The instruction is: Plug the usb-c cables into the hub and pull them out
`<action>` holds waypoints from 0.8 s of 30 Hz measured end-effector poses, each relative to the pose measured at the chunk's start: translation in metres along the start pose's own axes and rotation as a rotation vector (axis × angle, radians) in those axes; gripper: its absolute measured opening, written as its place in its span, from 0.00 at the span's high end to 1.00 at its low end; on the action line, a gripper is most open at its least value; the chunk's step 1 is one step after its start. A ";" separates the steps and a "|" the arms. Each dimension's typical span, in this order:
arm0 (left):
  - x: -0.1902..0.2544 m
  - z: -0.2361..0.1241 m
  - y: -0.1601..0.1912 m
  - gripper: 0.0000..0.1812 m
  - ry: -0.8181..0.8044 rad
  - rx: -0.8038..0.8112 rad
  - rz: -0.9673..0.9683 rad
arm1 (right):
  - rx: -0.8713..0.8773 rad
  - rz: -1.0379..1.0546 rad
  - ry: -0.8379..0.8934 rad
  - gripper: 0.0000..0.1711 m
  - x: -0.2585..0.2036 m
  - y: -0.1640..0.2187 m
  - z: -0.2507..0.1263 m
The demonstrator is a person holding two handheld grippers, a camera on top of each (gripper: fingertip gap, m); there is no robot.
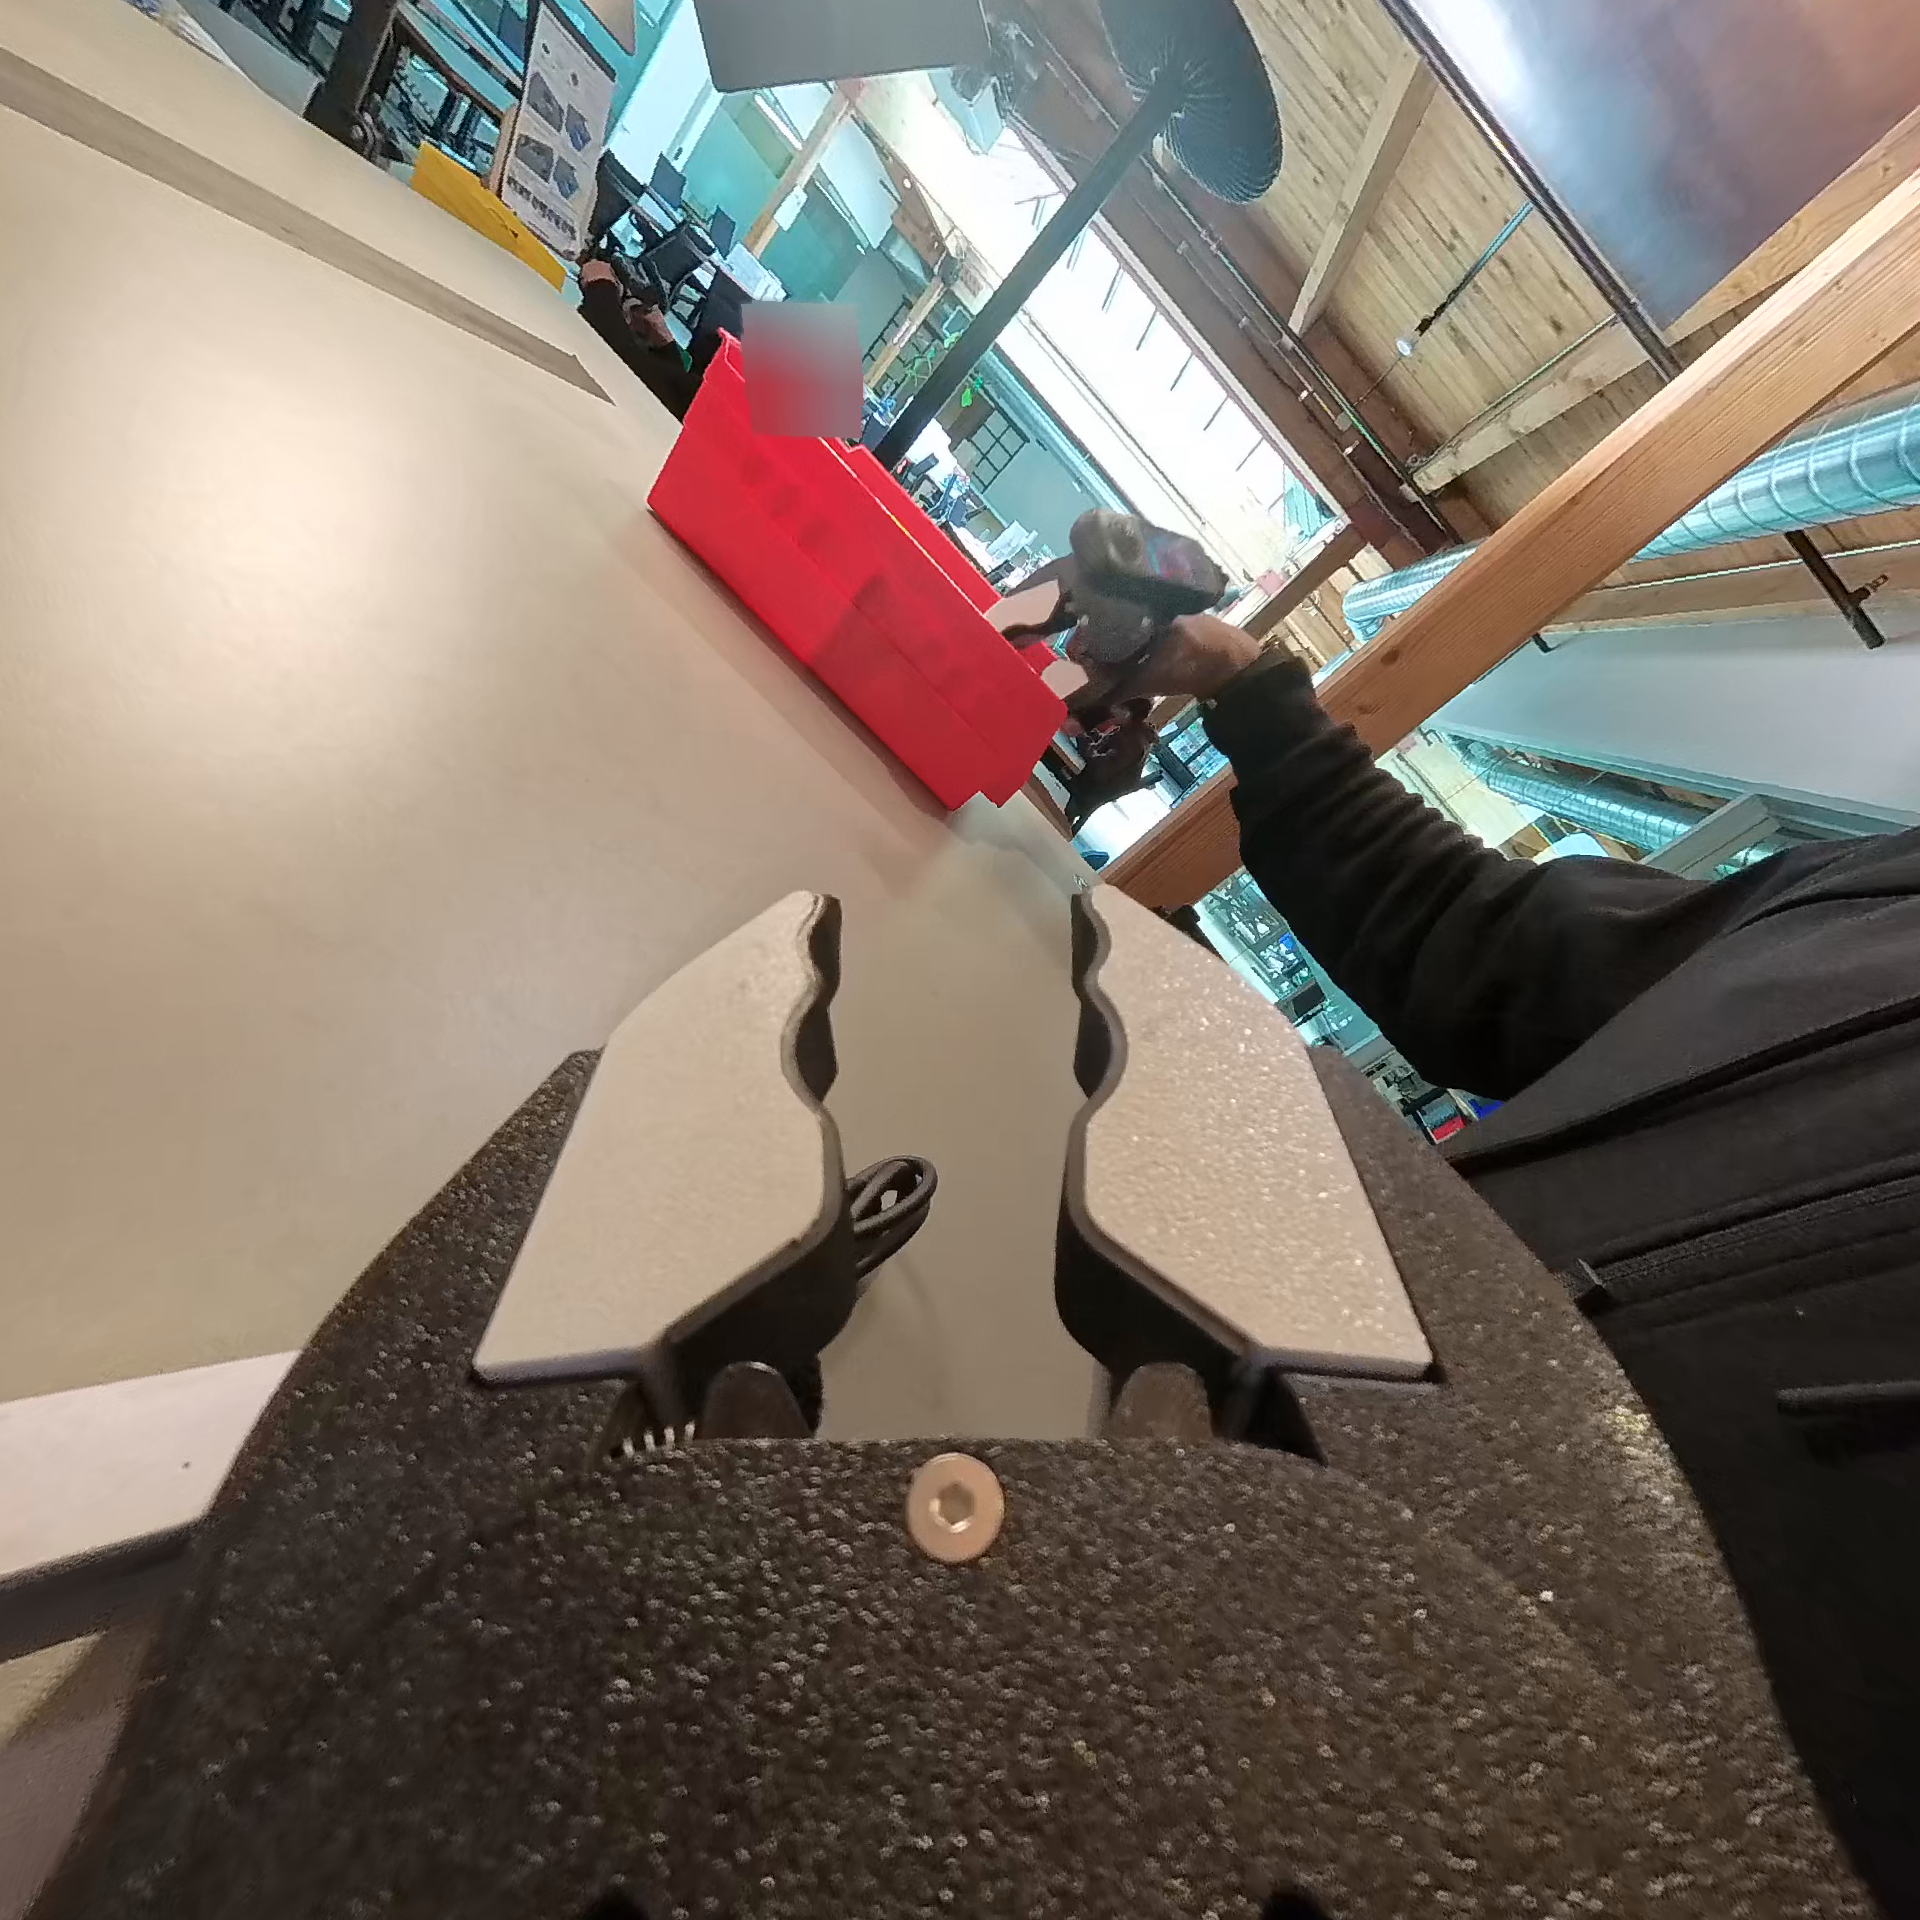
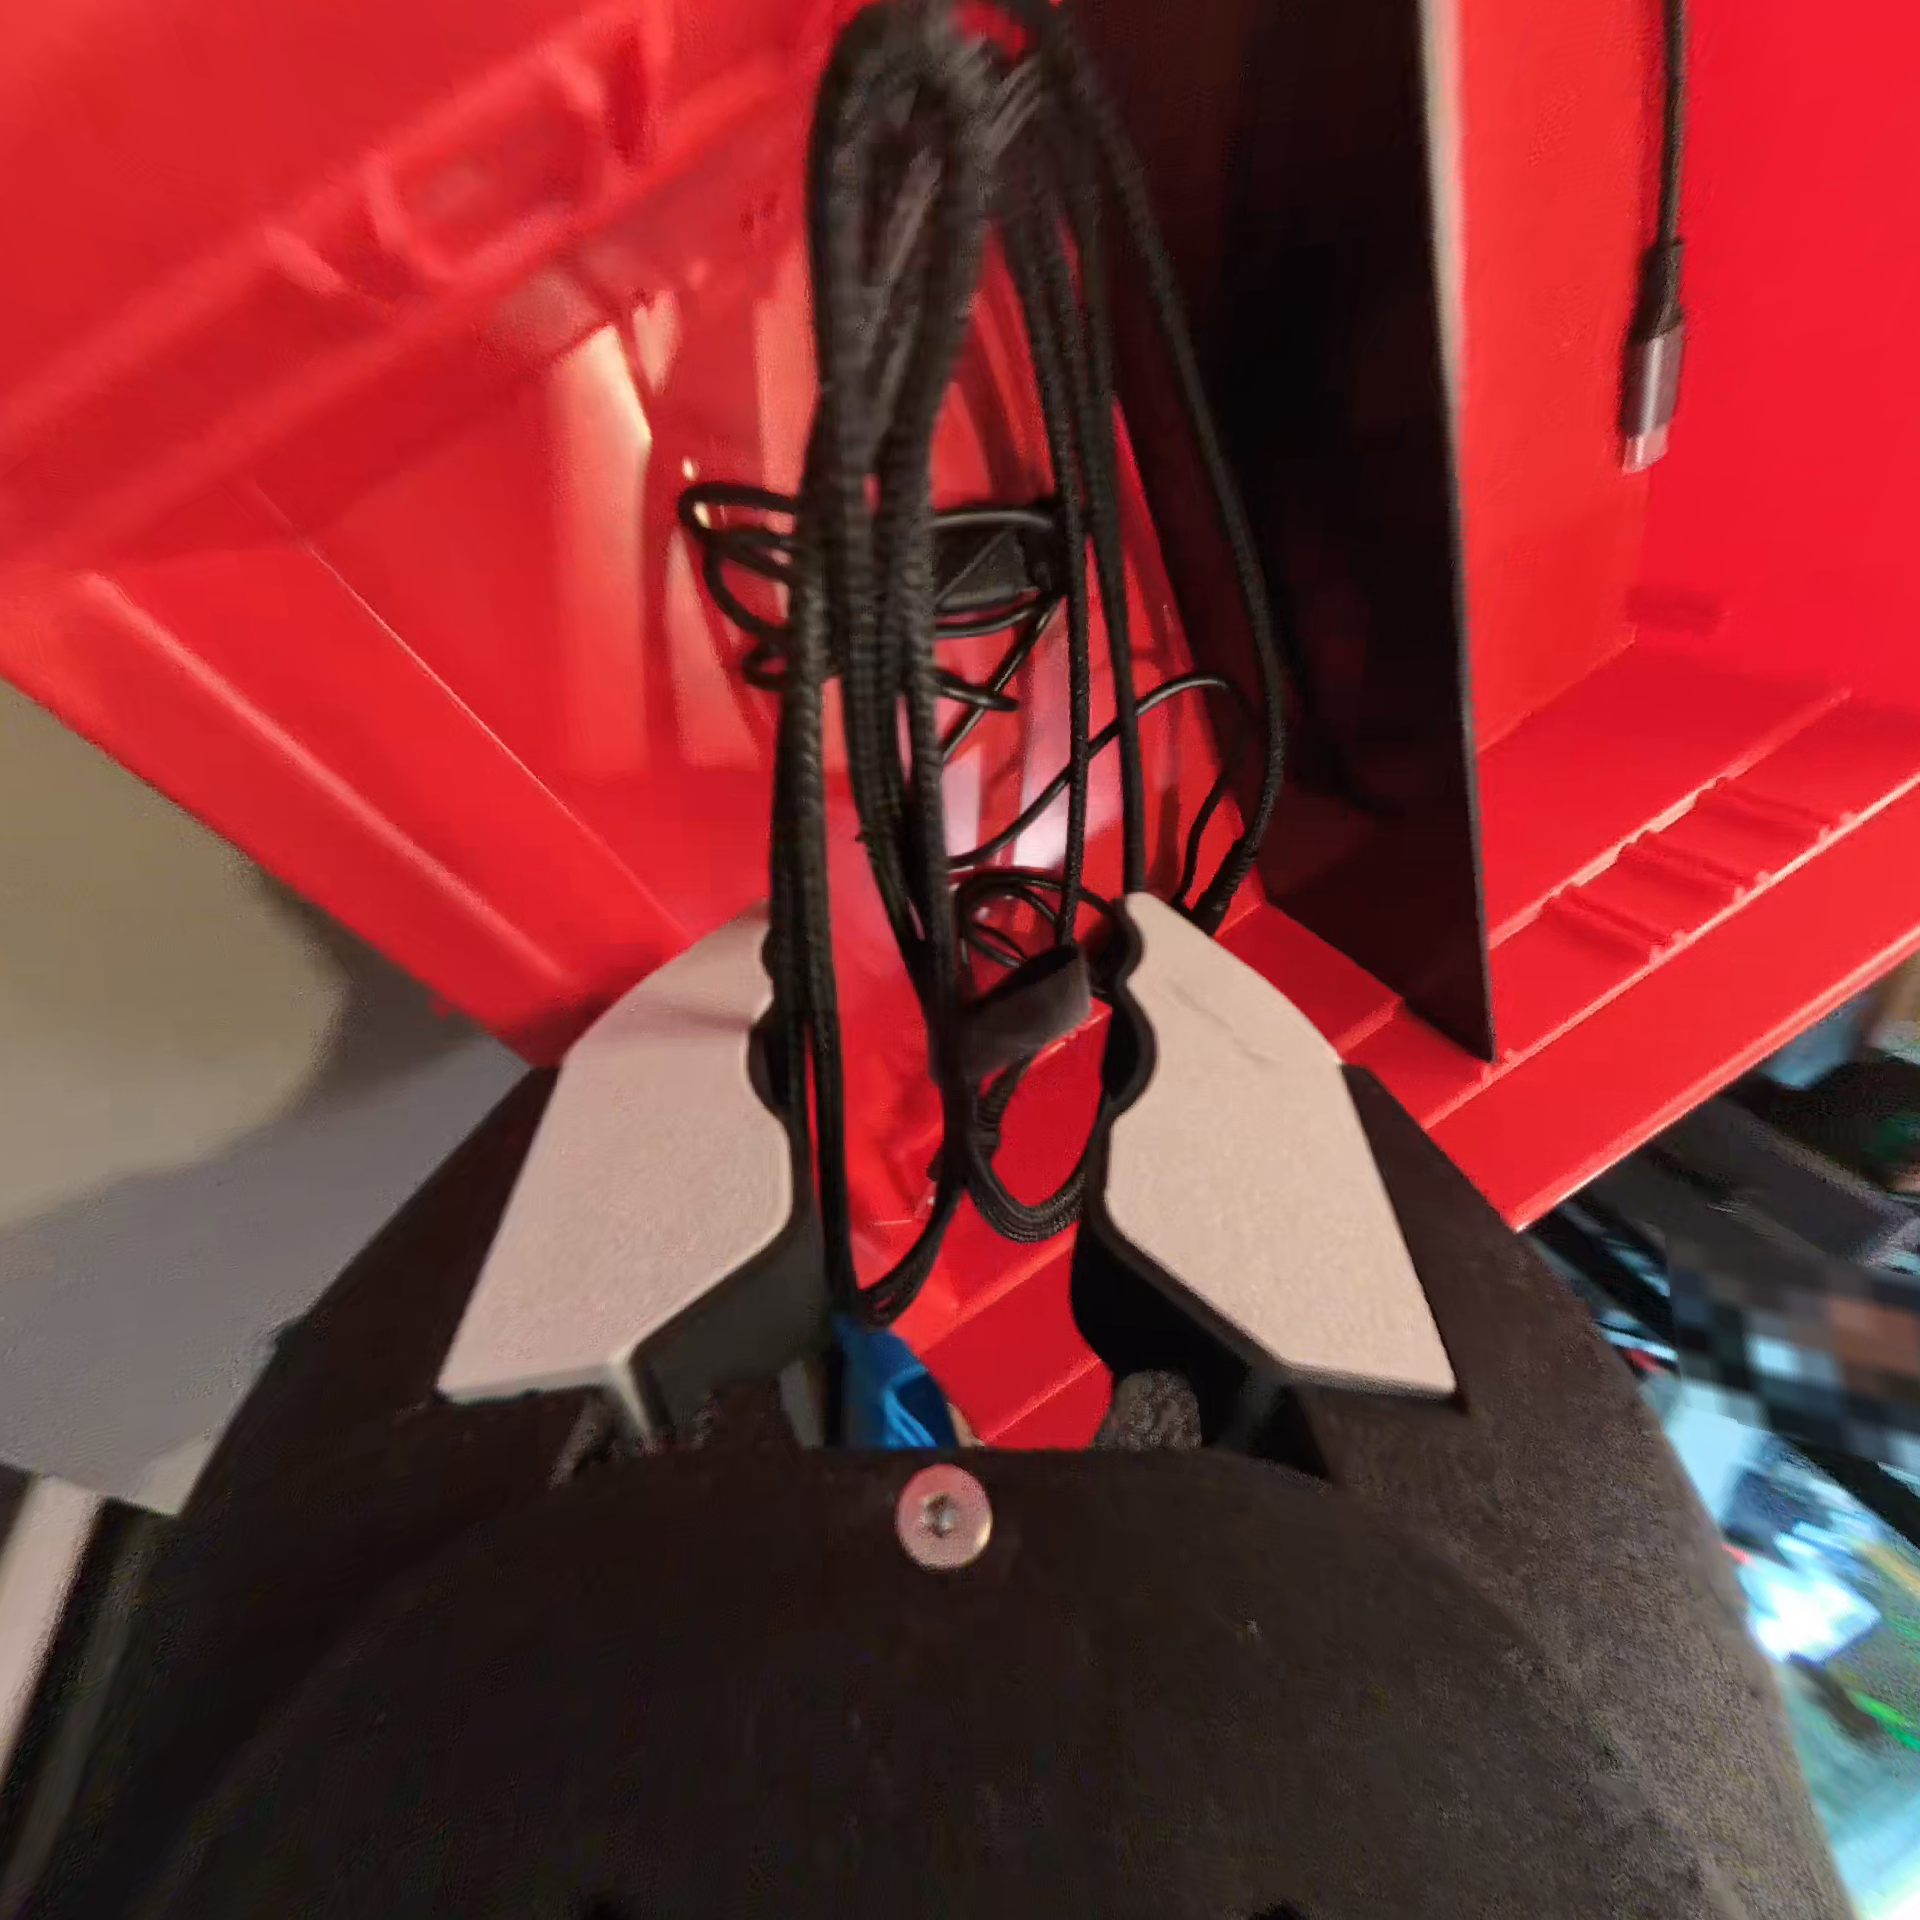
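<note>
The bin (image 1: 831, 582) sits on the surface (image 1: 312, 727); cables (image 2: 935, 520) hang in it, left of a divider (image 2: 1351, 520) (one connector (image 2: 1652, 384) hangs right).

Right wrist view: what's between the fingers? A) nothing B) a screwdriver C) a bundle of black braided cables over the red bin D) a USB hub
C: the black braided cable bundle hangs between the right gripper fingers, above the red bin.

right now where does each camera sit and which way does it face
Left wrist view: on the left gripper, low over the table, facing the red bin; its open fingers and the person's sleeve show.
Right wrist view: on the right gripper, facing into the bin at black cables; its fingers show.
Shared: the bin; the left view also catches the right gripper.
</note>
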State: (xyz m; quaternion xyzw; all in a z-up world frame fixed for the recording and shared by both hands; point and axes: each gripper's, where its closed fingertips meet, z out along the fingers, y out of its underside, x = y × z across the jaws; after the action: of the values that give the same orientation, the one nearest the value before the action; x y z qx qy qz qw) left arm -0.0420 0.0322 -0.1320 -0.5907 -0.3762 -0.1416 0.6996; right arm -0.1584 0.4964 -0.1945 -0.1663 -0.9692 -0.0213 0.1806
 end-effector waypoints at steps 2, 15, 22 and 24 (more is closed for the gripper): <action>0.000 -0.001 0.000 0.76 -0.003 0.001 0.007 | 0.081 0.107 -0.040 0.58 0.002 -0.004 -0.013; -0.006 -0.013 -0.002 0.75 -0.020 -0.009 0.042 | 0.316 0.362 0.182 0.51 0.019 0.022 -0.065; -0.007 -0.024 -0.009 0.75 -0.061 -0.009 0.092 | 0.447 0.335 0.304 0.57 -0.020 -0.019 -0.112; -0.011 -0.031 -0.012 0.75 -0.097 -0.011 0.115 | 0.537 0.290 0.311 0.60 -0.040 -0.052 -0.129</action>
State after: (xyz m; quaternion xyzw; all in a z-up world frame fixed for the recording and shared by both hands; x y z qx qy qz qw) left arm -0.0463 -0.0024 -0.1313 -0.6214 -0.3742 -0.0746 0.6843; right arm -0.0959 0.4212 -0.0876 -0.2436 -0.8673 0.2354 0.3647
